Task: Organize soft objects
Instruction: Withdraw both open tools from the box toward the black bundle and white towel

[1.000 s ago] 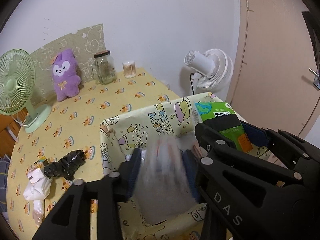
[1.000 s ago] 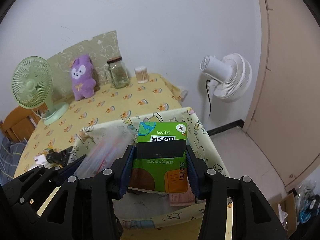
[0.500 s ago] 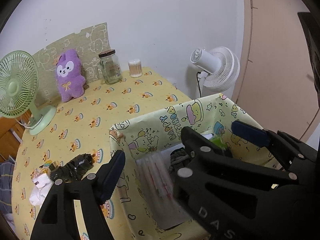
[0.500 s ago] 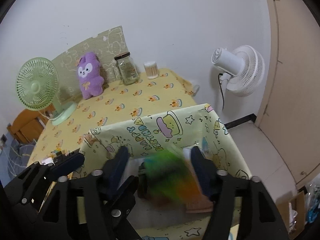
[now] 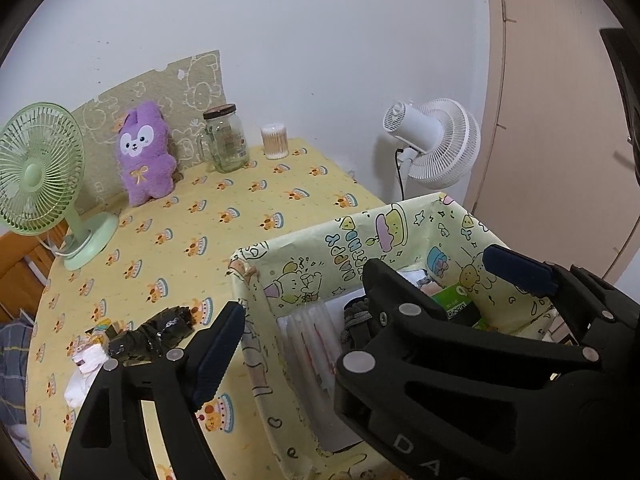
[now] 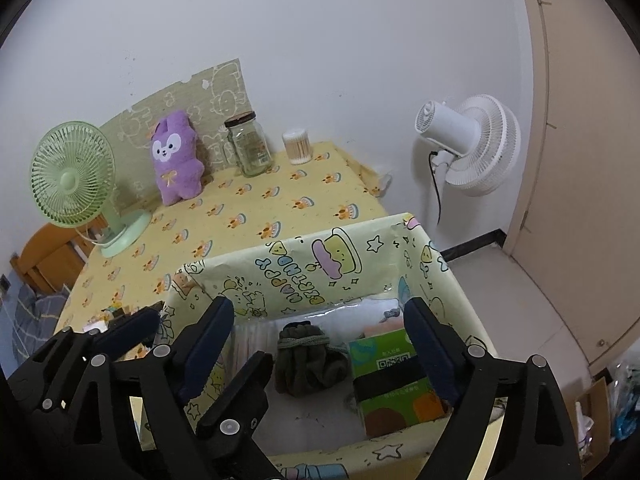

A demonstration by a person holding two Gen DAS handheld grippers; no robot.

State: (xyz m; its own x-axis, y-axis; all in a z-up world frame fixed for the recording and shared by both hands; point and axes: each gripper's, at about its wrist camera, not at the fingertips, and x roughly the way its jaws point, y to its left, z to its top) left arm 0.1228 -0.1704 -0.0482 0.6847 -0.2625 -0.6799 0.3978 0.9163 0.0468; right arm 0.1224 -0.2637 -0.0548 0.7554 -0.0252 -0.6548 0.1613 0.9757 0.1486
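Observation:
A box lined with yellow cartoon paper (image 5: 360, 236) (image 6: 304, 272) stands at the near edge of the table. Inside lie a clear pack with red-striped contents (image 5: 308, 344), a dark rolled cloth (image 6: 308, 360) and a green tissue pack (image 6: 392, 376) (image 5: 456, 304). My left gripper (image 5: 296, 312) hovers over the box's left side, jaws opening, pads touching nothing. My right gripper (image 6: 318, 344) hangs above the green pack, jaws opening, pads clear of it. A purple plush (image 5: 146, 152) (image 6: 176, 156) leans at the back. A black crumpled item (image 5: 152, 336) and a white one (image 5: 86, 364) lie left of the box.
A green desk fan (image 5: 36, 176), a glass jar (image 5: 226, 140) and a tub of cotton swabs (image 5: 275, 140) stand on the yellow tablecloth. A white floor fan (image 6: 472, 144) and a door (image 6: 580, 160) are to the right. A wooden chair (image 6: 44, 256) sits at the left.
Both grippers have opened. The left one let go of the clear pack and the right one let go of the green pack; both packs now lie in the box.

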